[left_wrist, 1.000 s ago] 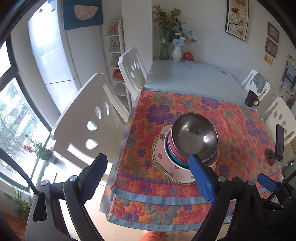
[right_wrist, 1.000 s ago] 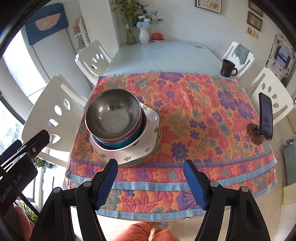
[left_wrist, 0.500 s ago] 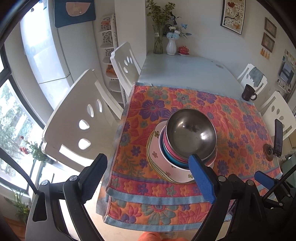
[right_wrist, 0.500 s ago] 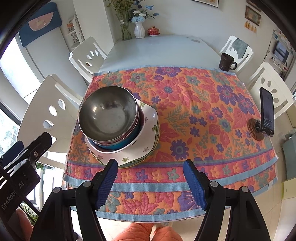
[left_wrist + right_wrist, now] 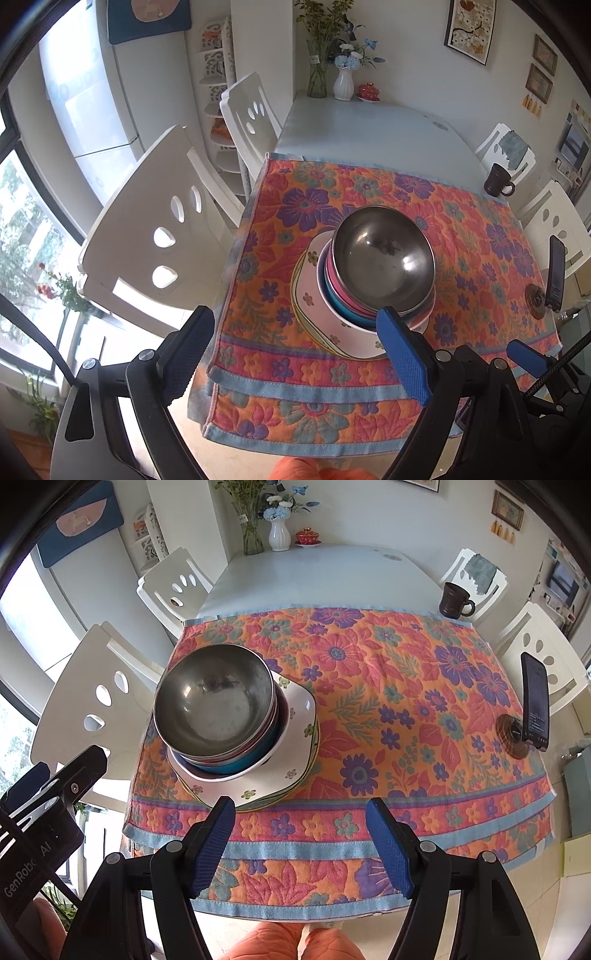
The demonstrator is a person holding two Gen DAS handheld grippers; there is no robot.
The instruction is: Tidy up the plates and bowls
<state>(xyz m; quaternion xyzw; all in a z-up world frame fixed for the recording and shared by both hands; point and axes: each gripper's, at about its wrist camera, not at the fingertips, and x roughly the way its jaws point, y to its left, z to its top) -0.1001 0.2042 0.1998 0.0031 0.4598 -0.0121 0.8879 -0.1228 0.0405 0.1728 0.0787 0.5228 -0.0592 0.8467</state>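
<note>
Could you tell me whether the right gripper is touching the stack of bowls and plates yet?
Apart. In the right wrist view the right gripper hangs open, with floral cloth showing between its fingertips and the stack.

The left gripper [image 5: 295,347] hangs above the near edge of the counter [image 5: 369,125], its fingers [image 5: 402,354] spread wide with nothing between them. Just beyond the right finger stands a stack: a steel bowl [image 5: 382,258] on top, nested in pink and blue bowls [image 5: 338,295], those in a white bowl [image 5: 347,328], all on floral plates [image 5: 306,291]. The stack rests on a flowered cloth [image 5: 461,229]. Past the left finger stands a white chair [image 5: 155,229]. Far beyond the right finger sits a dark mug [image 5: 498,181].
</note>
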